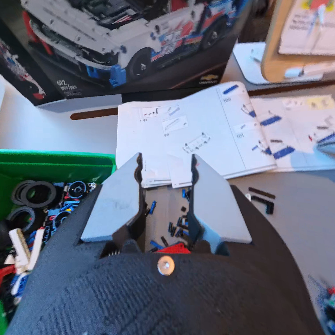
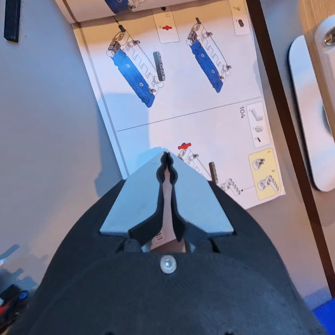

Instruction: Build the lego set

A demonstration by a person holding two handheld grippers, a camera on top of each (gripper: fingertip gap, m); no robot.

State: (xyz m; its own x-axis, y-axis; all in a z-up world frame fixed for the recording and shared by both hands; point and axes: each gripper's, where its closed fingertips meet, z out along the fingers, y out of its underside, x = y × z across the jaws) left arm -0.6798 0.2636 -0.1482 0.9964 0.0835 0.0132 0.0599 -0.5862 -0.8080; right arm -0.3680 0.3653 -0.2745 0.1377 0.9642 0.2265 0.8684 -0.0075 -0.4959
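Note:
My left gripper (image 1: pixel 166 157) is open and empty, held above the table near the front edge of the open instruction booklet (image 1: pixel 181 137). Small blue and black pins (image 1: pixel 174 228) lie scattered on the table under its jaws, with a red piece (image 1: pixel 174 249) close to its base. A green bin (image 1: pixel 54 165) full of tyres and mixed lego parts sits to its left. My right gripper (image 2: pixel 167 154) is shut with nothing visible between its tips, and hovers over the booklet page (image 2: pixel 181 108) with blue-panel drawings.
The black lego box (image 1: pixel 126 45) stands behind the booklet. A black angled beam (image 1: pixel 266 204) and a black strip (image 1: pixel 261 193) lie right of the left gripper. A black beam (image 2: pixel 11 20) lies left of the page. A wooden stand on a white base (image 2: pixel 308 108) is at the right. My hands' fingertips stand some 35 cm from each other. The right tips stand about 15 cm off the black beam (image 2: pixel 11 20).

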